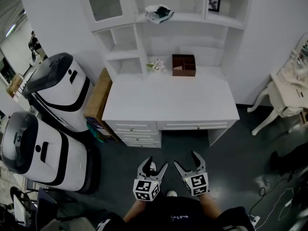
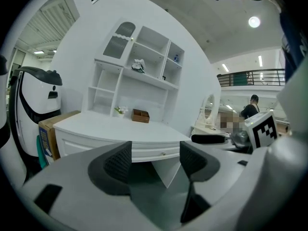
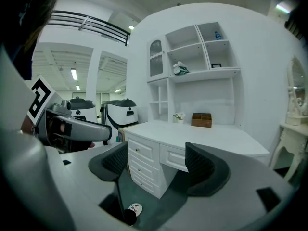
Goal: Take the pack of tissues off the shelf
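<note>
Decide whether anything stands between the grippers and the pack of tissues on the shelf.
Nothing visible blocks the crumpled white-and-dark pack of tissues: its shelf front is open. Both open, the left gripper and right gripper hang before the white desk, whose top lies between.

Grey left gripper and right gripper, black pads, marker cubes, dark top

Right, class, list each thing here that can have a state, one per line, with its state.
left tongs: open, empty.
right tongs: open, empty.
pack of tissues: lying on the upper shelf, untouched.
desk drawers: shut.
brown box: open-topped, on the desk.
picture frame: upright in its compartment.
</note>
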Tool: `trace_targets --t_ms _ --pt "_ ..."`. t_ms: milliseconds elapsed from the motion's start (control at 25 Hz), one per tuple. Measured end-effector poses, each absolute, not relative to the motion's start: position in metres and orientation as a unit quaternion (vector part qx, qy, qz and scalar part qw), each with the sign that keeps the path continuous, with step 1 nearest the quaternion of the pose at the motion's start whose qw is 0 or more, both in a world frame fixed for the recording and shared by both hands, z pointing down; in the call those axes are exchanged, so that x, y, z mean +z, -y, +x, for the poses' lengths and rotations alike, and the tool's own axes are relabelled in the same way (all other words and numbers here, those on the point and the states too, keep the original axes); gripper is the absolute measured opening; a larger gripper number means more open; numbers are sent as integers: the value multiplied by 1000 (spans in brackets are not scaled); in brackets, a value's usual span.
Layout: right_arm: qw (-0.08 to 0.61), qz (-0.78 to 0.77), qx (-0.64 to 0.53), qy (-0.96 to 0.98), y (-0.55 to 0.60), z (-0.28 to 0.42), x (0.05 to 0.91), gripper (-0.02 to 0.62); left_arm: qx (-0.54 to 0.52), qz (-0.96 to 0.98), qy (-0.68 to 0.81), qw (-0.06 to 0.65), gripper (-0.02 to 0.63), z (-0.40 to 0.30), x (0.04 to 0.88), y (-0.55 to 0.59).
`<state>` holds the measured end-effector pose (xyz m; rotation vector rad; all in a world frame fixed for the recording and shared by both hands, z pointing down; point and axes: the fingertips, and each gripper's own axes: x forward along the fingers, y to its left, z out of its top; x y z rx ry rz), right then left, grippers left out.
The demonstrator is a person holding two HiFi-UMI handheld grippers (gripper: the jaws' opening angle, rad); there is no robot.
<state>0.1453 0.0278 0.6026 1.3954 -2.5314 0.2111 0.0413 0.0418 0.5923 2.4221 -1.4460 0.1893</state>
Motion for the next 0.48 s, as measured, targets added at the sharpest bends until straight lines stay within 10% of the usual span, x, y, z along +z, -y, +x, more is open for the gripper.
trace_targets --t_ms 480 --pt "120 509 90 848 95 113 592 362 73 866 472 147 311 2 582 93"
